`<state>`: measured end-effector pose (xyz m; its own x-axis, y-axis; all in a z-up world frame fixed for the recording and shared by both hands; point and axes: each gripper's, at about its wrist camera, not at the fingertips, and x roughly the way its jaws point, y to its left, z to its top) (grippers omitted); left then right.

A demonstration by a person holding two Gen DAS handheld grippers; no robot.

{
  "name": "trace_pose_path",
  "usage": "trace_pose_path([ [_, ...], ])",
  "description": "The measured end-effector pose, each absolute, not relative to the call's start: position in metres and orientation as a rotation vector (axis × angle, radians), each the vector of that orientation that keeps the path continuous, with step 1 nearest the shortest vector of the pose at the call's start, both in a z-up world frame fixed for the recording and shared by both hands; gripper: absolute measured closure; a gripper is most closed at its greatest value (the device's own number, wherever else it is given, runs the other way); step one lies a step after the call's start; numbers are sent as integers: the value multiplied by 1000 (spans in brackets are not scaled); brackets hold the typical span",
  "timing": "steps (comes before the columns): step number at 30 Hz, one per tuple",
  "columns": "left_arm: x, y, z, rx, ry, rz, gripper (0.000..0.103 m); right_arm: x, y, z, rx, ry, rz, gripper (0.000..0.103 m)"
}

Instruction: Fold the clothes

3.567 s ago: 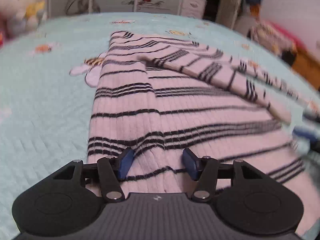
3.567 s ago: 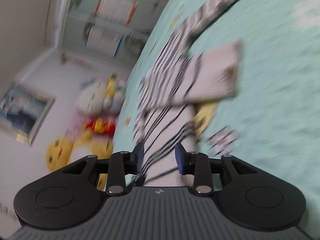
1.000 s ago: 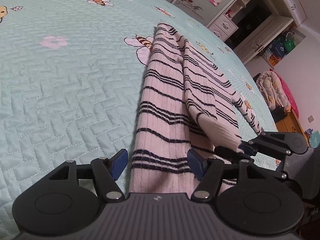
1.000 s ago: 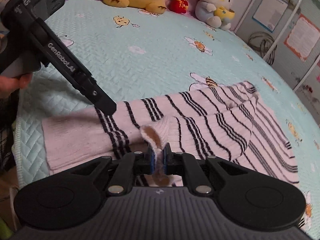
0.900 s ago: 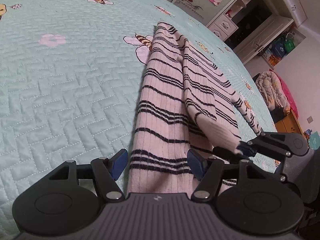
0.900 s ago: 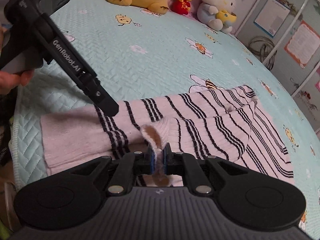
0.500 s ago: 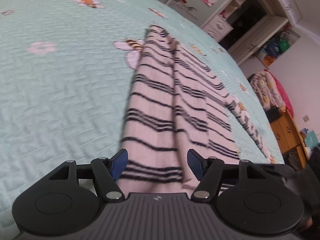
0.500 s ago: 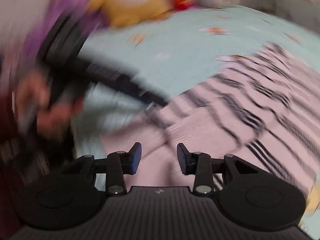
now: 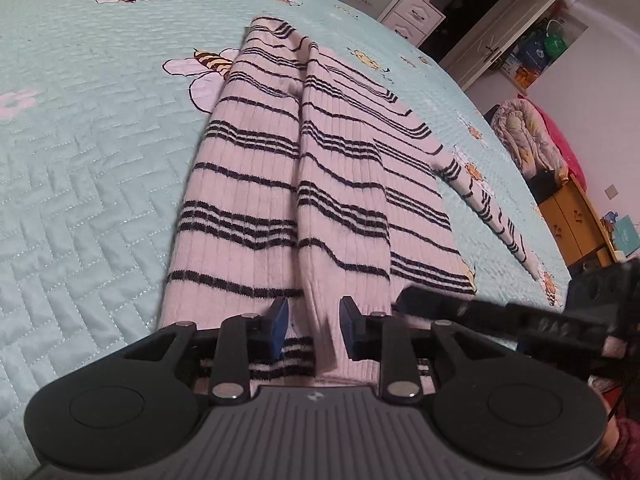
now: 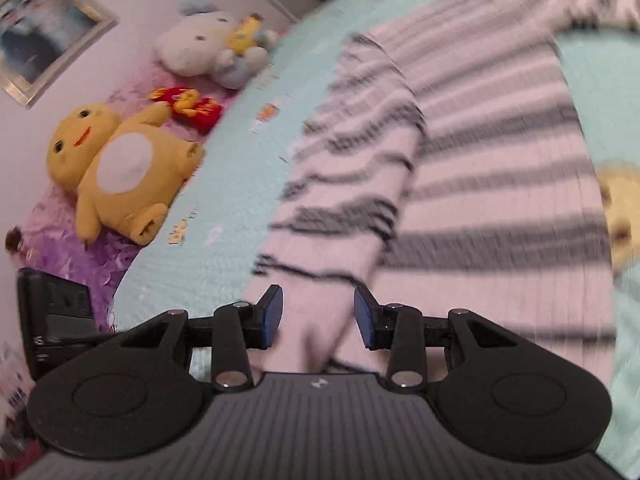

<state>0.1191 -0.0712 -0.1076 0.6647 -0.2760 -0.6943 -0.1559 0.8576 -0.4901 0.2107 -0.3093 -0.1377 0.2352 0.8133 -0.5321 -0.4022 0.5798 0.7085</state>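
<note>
A pink sweater with black stripes [image 9: 256, 184] lies flat on the light-blue quilted bed [image 9: 80, 120]. One sleeve [image 9: 340, 200] is folded lengthwise over the body; the other sleeve [image 9: 492, 208] trails off to the right. My left gripper [image 9: 314, 328] hovers over the near hem, its jaws closing with the folded sleeve's end between them; a gap shows at both pads. My right gripper [image 10: 318, 316] stands open above the same sleeve end [image 10: 320, 332], gripping nothing. In the left wrist view its fingers [image 9: 408, 302] reach in from the right.
Plush toys sit at the head of the bed: yellow [image 10: 116, 176], white [image 10: 208, 52], red [image 10: 188, 108]. White drawers [image 9: 416, 12], a bundled blanket [image 9: 528, 136] and an orange cabinet [image 9: 576, 220] stand beyond the bed's far side.
My right gripper let go of the sleeve cuff, which now lies flat, then rolled and swung aside. My left gripper's jaws narrowed and it shifted over the sleeve end.
</note>
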Motion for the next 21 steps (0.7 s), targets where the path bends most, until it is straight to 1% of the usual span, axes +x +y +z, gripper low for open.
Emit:
trace_pose_path([
  [3,120,-78,-107,-516,853,-75,75,207,-308,-155,562,1083,877,63],
  [4,121,-79,-108,-510,855,-77,77,206,-305,-157,559,1081,879,63],
  [5,121,-80,-108,-504,857,-78,79,205,-303,-158,555,1077,881,65],
  [6,121,-79,-107,-512,854,-91,93,204,-301,-157,545,1070,883,80],
  [7,121,-78,-106,-519,852,-103,100,205,-300,-156,537,1070,885,93],
  [8,121,-77,-104,-528,849,-116,100,206,-298,-155,529,1071,887,98],
  [10,118,-73,-97,-569,820,-166,100,206,-299,-152,546,1060,907,98],
  [13,118,-70,-96,-530,842,-148,100,205,-301,-149,545,1062,927,98],
  [14,120,-68,-102,-527,869,-114,100,207,-300,-151,532,1073,936,97],
  [15,122,-65,-108,-525,895,-82,98,208,-300,-155,528,1086,943,92],
  [17,120,-58,-114,-580,897,-76,97,210,-299,-162,519,1110,957,91],
  [18,119,-59,-108,-560,884,-67,95,211,-301,-160,516,1103,970,88],
  [20,117,-63,-92,-487,855,-33,84,213,-306,-156,508,1086,997,85],
  [21,118,-65,-82,-452,826,-9,77,216,-310,-150,488,1064,996,85],
])
